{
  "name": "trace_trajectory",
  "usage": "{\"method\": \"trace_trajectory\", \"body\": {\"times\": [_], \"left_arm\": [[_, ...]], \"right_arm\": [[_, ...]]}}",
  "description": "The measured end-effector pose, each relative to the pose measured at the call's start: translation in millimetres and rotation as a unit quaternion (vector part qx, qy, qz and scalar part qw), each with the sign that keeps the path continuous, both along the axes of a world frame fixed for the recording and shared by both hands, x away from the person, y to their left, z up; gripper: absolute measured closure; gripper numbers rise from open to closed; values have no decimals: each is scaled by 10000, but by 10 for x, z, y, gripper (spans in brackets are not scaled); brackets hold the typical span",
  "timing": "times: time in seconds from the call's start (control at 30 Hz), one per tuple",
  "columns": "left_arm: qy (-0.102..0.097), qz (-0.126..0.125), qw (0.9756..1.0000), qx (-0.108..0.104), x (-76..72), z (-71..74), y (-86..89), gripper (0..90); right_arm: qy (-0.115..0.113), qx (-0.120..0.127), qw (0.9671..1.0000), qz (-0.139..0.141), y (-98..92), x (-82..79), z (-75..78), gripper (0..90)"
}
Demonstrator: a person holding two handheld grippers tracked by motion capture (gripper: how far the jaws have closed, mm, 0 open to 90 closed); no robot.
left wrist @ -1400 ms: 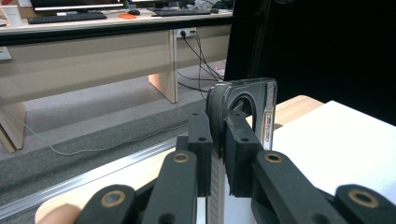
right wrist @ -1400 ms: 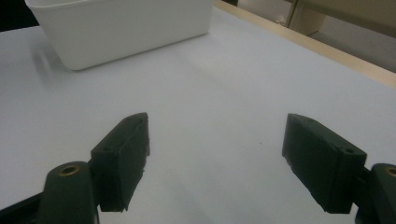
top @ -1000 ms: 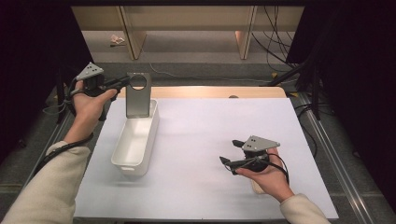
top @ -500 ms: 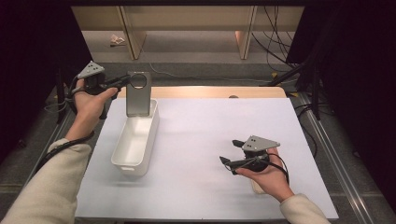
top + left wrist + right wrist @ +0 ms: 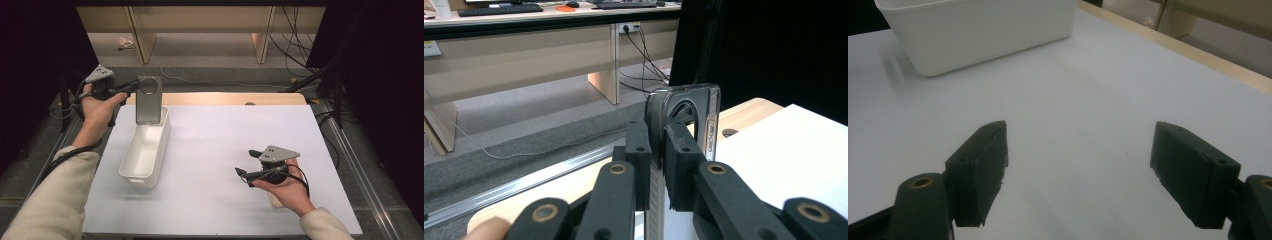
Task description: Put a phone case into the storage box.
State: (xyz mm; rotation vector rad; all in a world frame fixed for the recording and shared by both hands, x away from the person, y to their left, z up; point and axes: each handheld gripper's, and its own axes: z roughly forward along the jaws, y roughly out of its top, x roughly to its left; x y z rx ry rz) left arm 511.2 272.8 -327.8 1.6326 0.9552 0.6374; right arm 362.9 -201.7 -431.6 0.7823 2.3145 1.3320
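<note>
The left gripper [image 5: 131, 87] has its jaws clamped on the upper edge of a flat grey metal plate [image 5: 148, 102]. In the left gripper view the two black pads [image 5: 680, 165] press on either side of the thin sheet, with no gap visible between pad and metal. The plate stands upright, held at the far end of a long white tub [image 5: 145, 150], its lower edge down inside the tub or at its rim; which of the two cannot be told. The plate is roughly rectangular with rounded upper corners and has a large round hole near the top, rimmed by a darker ring. In the left gripper view its surface [image 5: 709, 122] looks dull and brushed, with a row of small markings running down one side that are too small to read.

The right gripper [image 5: 250, 167] rests low over the white table cover [image 5: 225, 130], well apart from the tub, held in a hand [image 5: 287, 187] near the front right. Its jaws stand wide apart with nothing between them; in the right gripper view only bare white surface lies between the pads [image 5: 980, 165], and the tub [image 5: 978, 30] sits farther off
</note>
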Motion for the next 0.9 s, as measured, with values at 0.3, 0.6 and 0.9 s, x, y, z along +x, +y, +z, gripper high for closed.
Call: {"method": "trace_trajectory", "body": {"times": [0.3,0.6,0.9], "left_arm": [[38,34,10000,-2,31,-16,3,821],[46,42,10000,-13,59,-23,-7,822],[87,56,9999,5,101,-48,-18,821]], "right_arm": [[16,85,10000,23,-8,0,4,225],[16,97,10000,-4,-12,3,2,177],[6,110,9999,-34,-17,5,4,167]]}}
